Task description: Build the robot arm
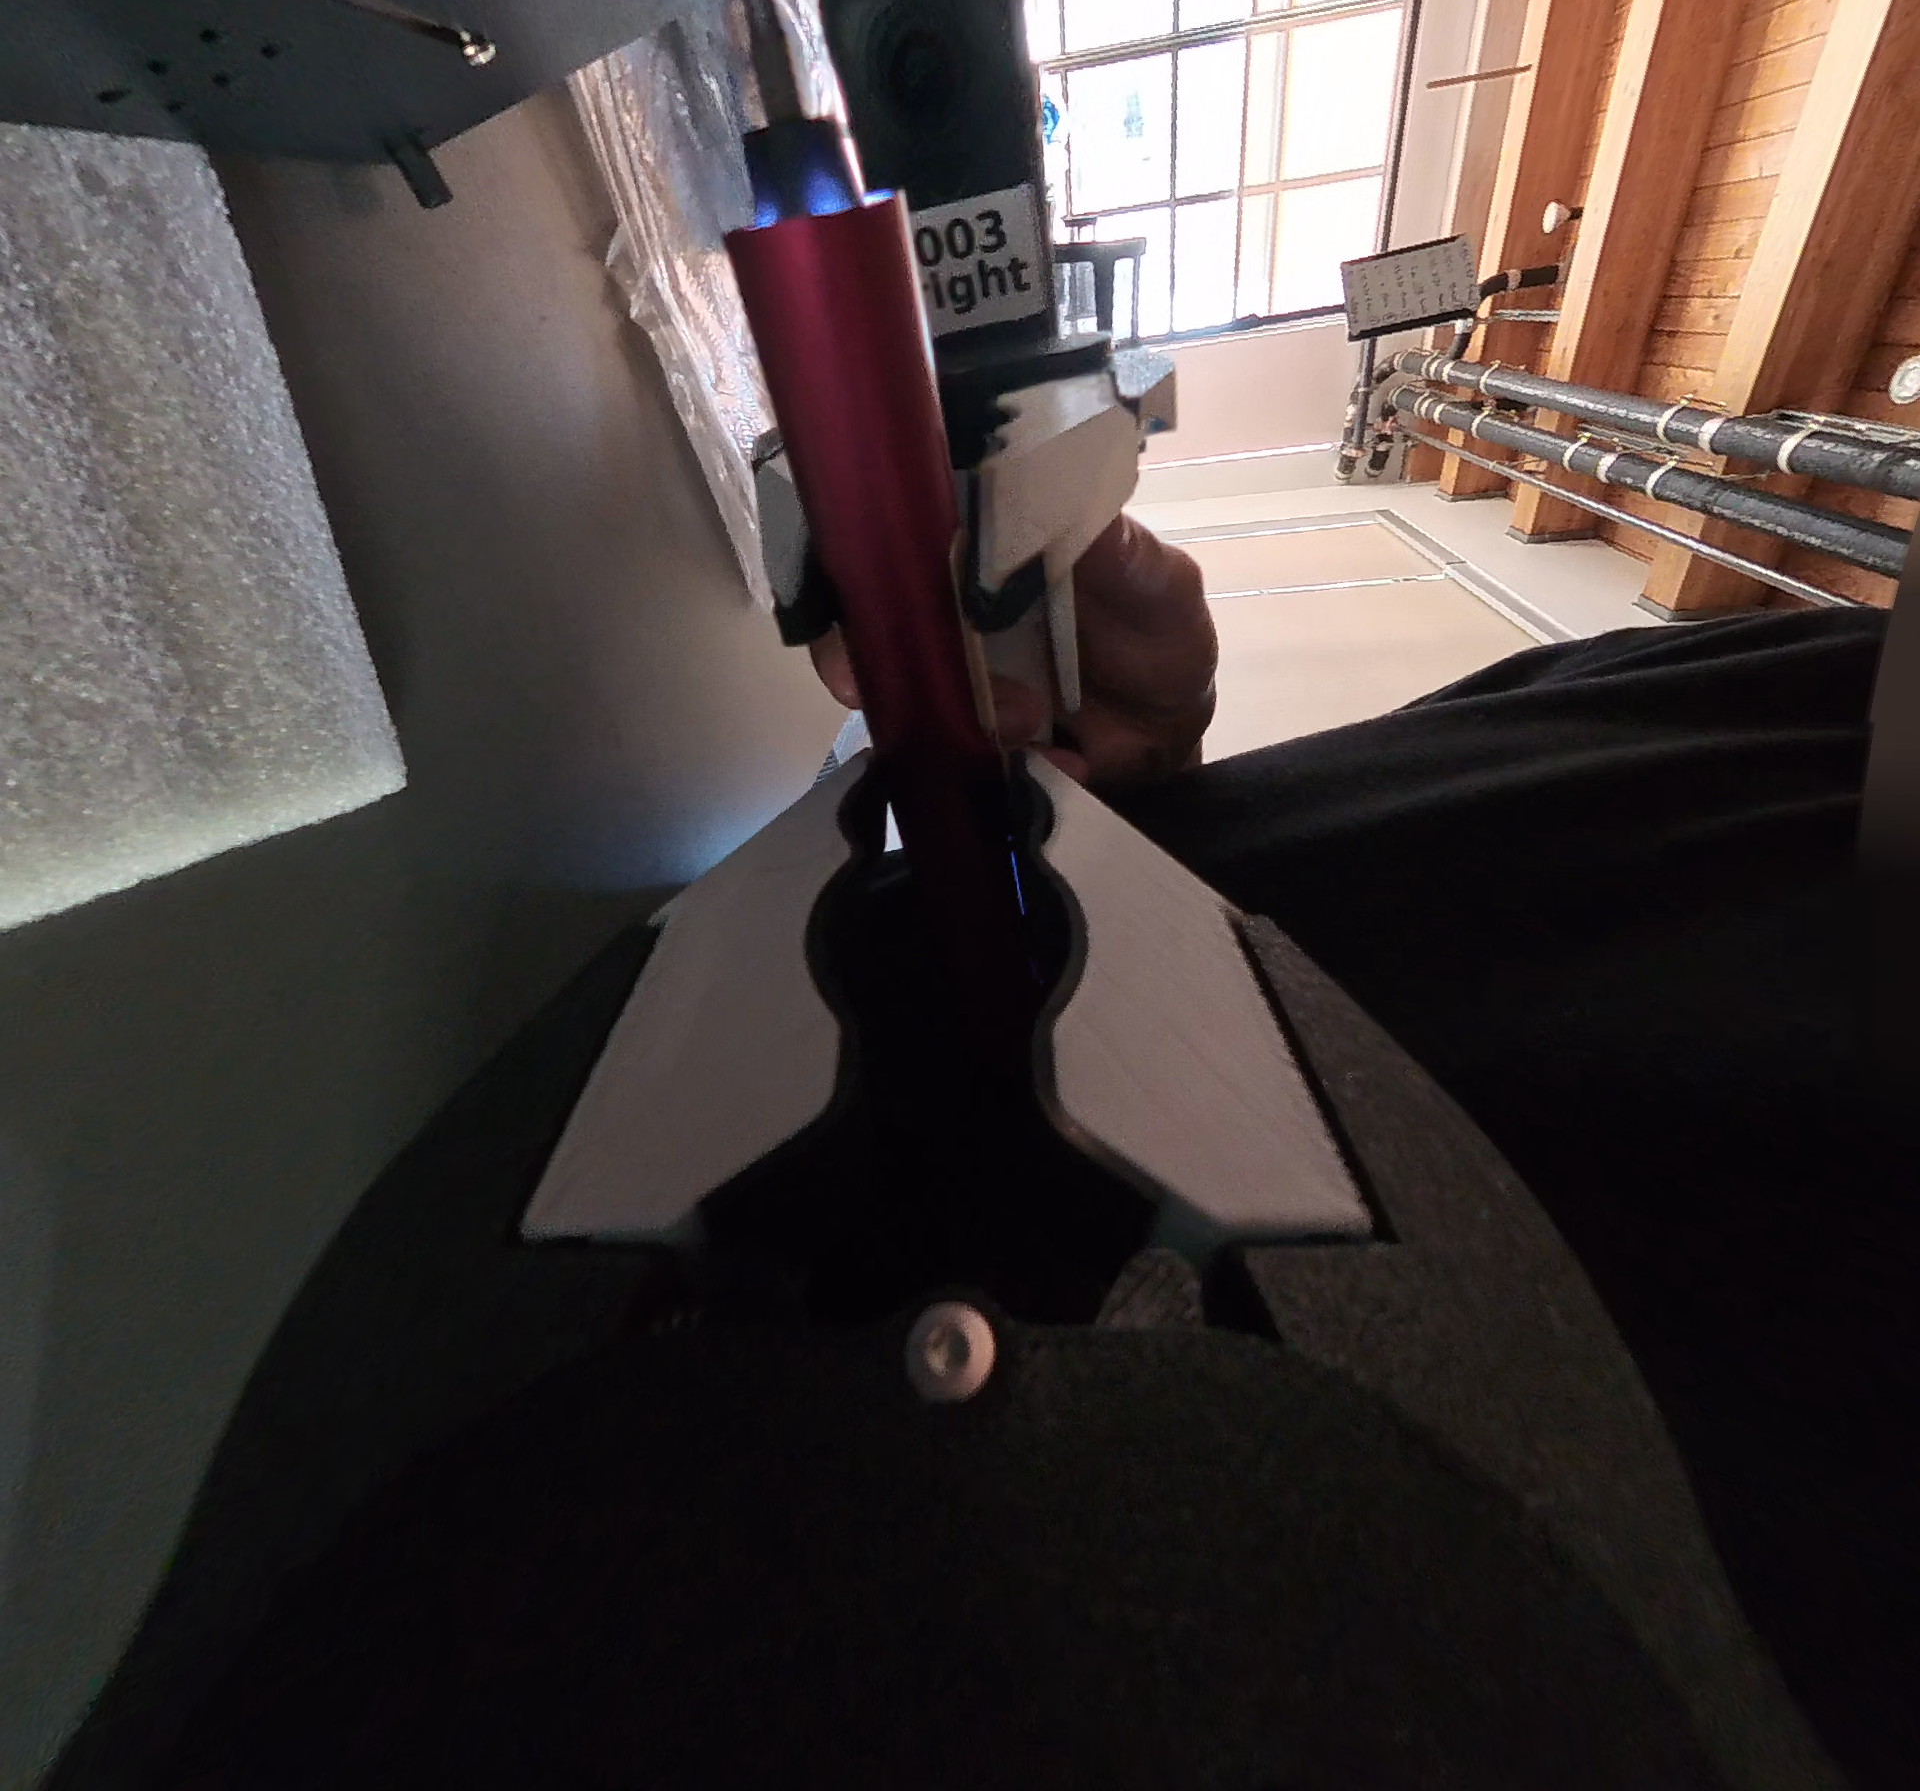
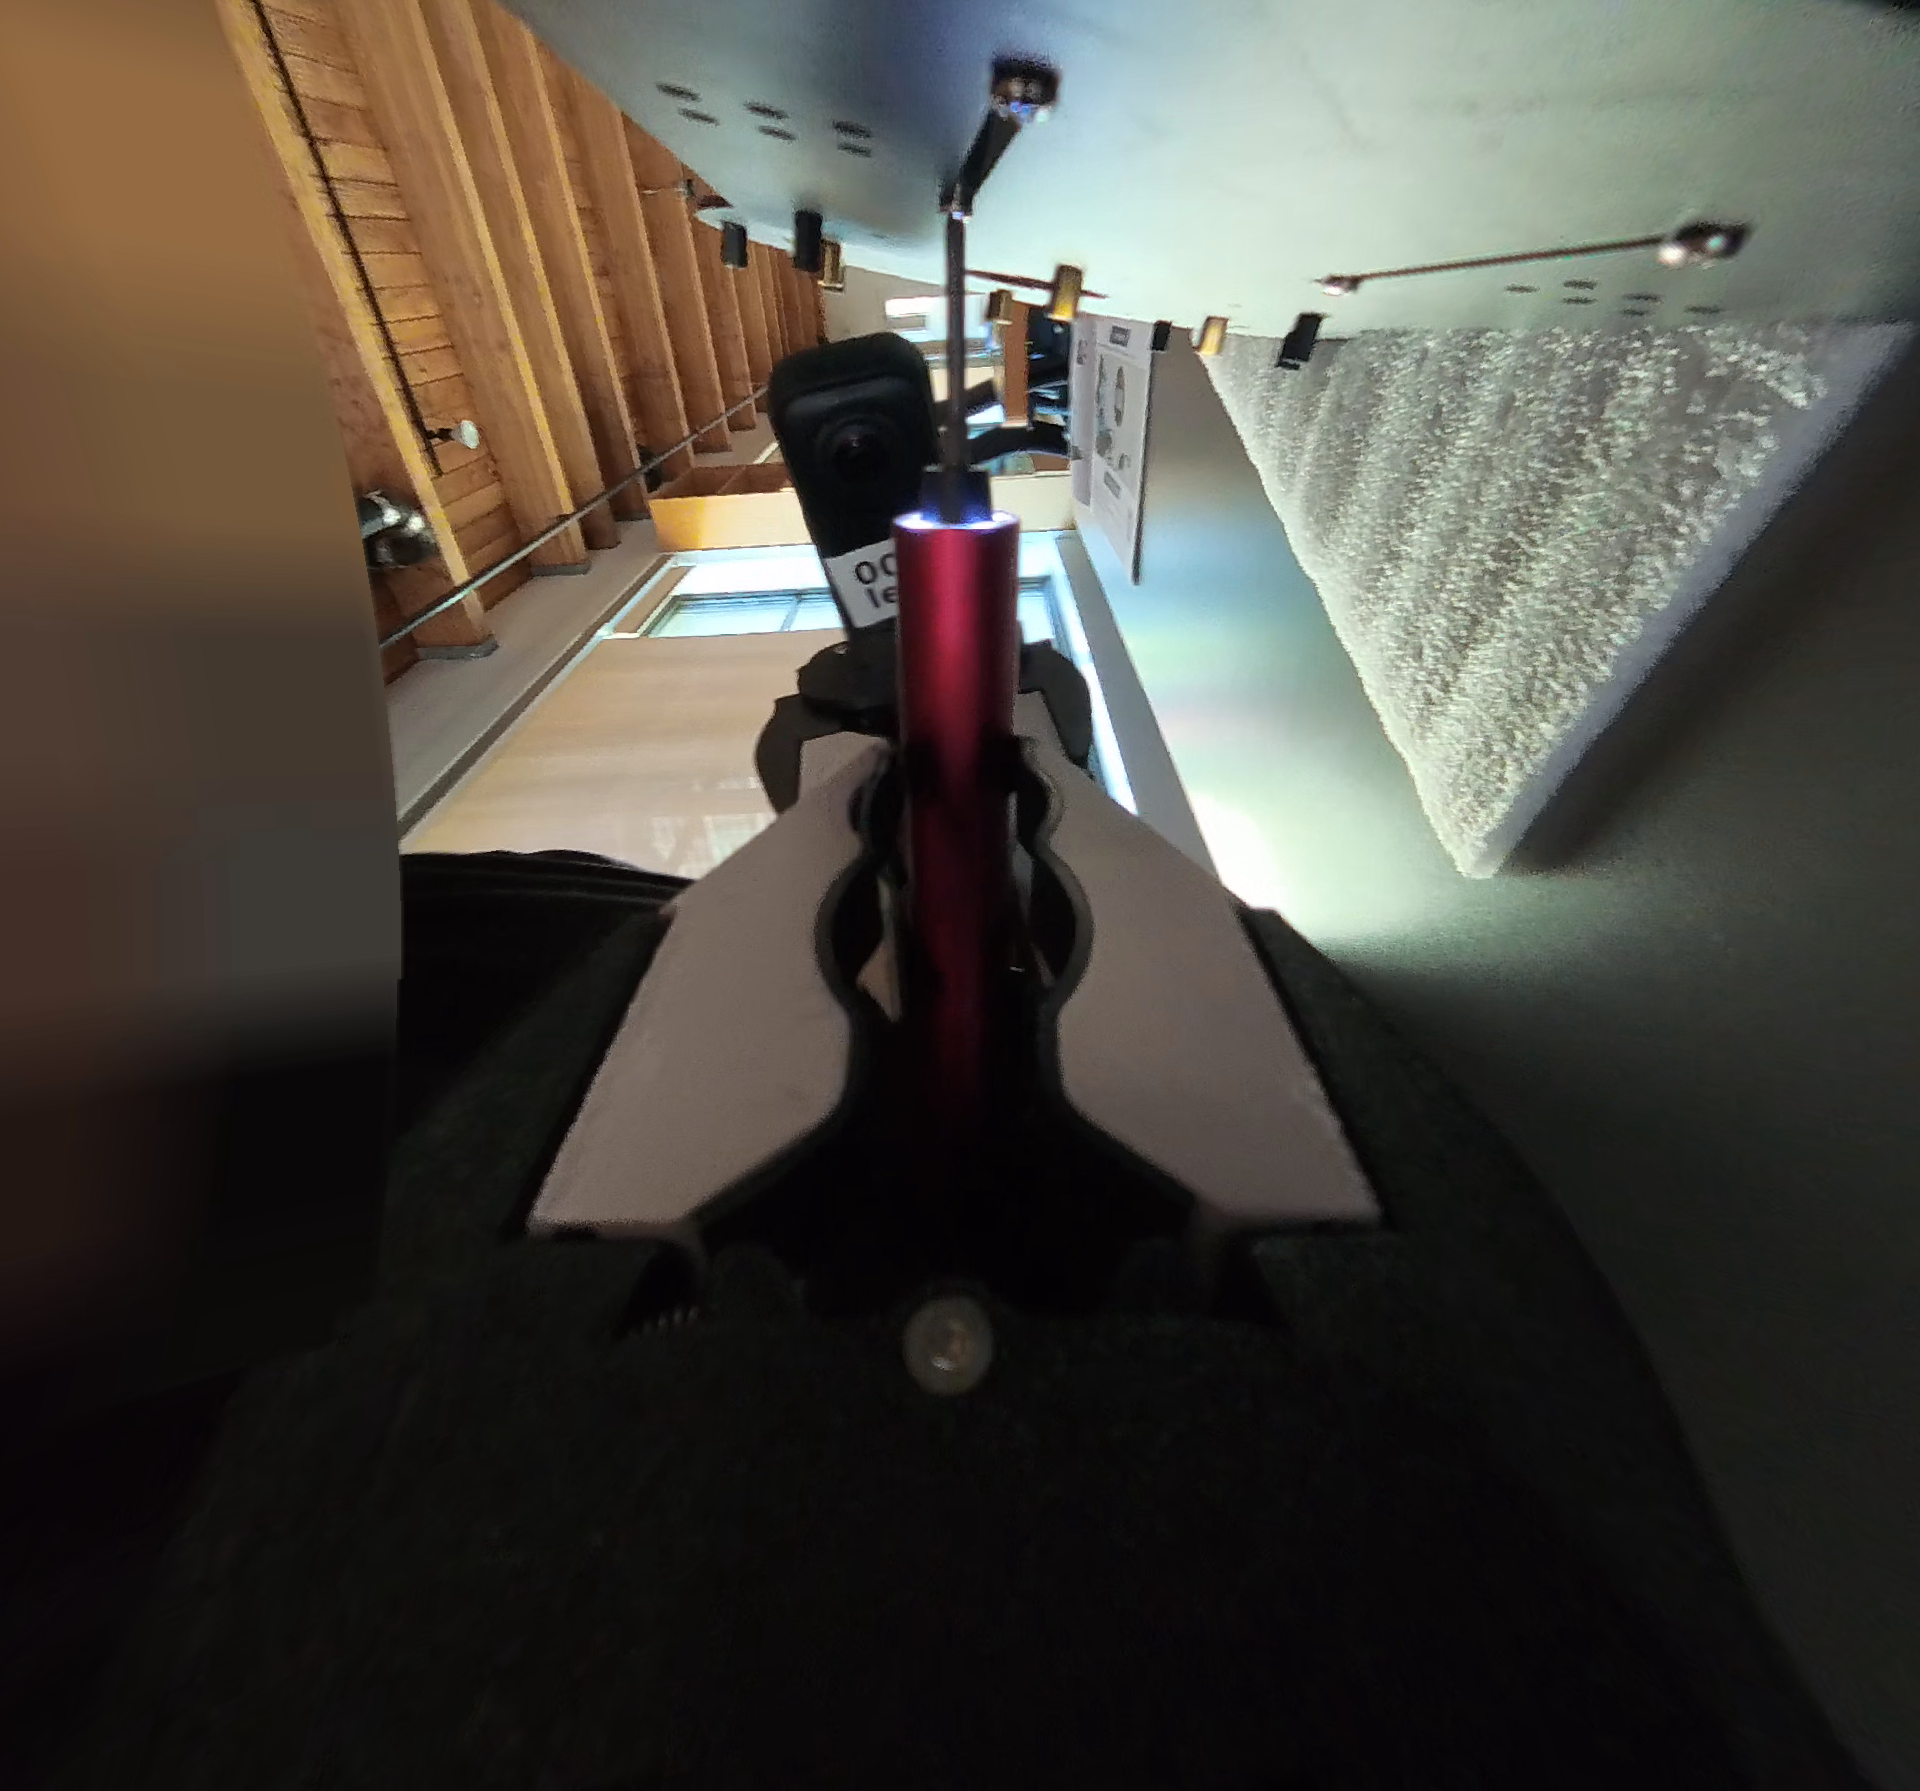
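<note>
A dark grey flat panel (image 2: 1143, 27) with small slots and screw heads fills the upper part of both wrist views, with a block of white coarse foam (image 1: 156, 515) just beside it. Around it the room shows wooden slatted walls (image 1: 1662, 131), a large multi-pane window (image 1: 1226, 100) and dark insulated pipes (image 1: 1662, 432).

Both grippers point toward the panel and grip the same tool, a slim red metal electric screwdriver (image 2: 951, 785) with a lit tip. The left gripper (image 1: 951, 785) is closed around the lower end of the red barrel, its white fingers (image 1: 727, 1045) pressing it from both sides. The right gripper (image 2: 951, 754) is likewise closed on the barrel, farther up in the left wrist view, with a person's hand (image 1: 1143, 661) behind it. The screwdriver's thin steel bit (image 2: 958, 339) reaches up to a screw at the panel's edge (image 2: 961, 203).

A black camera (image 2: 857, 453) with a white label sits on the opposite gripper, close behind the barrel. Crinkled clear plastic wrap (image 1: 675, 214) lies near the panel, and a dark sleeve (image 1: 1558, 858) crosses the right of the left wrist view.
</note>
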Demonstrator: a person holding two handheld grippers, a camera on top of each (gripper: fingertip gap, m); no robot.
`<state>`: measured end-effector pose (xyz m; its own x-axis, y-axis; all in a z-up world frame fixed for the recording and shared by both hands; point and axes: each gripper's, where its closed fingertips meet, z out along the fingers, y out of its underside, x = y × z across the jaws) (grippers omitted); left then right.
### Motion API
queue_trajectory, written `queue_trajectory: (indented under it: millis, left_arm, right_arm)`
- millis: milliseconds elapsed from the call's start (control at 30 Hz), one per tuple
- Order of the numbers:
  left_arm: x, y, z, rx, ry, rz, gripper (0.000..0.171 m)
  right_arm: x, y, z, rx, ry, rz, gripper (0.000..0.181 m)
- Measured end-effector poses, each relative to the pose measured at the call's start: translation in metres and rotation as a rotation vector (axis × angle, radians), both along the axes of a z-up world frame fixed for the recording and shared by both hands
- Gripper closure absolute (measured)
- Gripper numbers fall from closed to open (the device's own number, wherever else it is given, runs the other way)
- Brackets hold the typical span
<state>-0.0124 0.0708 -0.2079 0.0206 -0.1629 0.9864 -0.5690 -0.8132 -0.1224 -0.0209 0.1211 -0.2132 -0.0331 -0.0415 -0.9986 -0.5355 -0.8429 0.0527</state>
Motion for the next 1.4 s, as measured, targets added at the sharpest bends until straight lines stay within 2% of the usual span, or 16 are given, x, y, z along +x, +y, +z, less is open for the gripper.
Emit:
queue_trajectory:
  millis: [600, 1133, 1233, 1300, 1400]
  left_arm:
    - [-0.002, 0.002, 0.004, 0.054, 0.076, -0.011, 0.149]
    - [-0.001, 0.001, 0.002, 0.04, 0.082, -0.018, 0.15]
    - [-0.002, 0.002, 0.002, 0.045, 0.084, -0.02, 0.15]
    - [-0.002, 0.001, 0.001, 0.05, 0.088, -0.021, 0.15]
    - [-0.002, 0.002, 0.001, 0.056, 0.086, -0.026, 0.149]
  right_arm:
    - [-0.001, 0.002, 0.004, -0.011, 0.135, -0.024, 0.164]
    - [-0.003, -0.003, 0.003, 0.002, 0.133, -0.007, 0.163]
    - [-0.007, -0.011, 0.0, 0.008, 0.073, 0.029, 0.153]
    - [-0.007, -0.013, 0.002, 0.026, 0.058, 0.035, 0.161]
    - [-0.007, -0.012, 0.003, 0.034, 0.037, 0.048, 0.163]
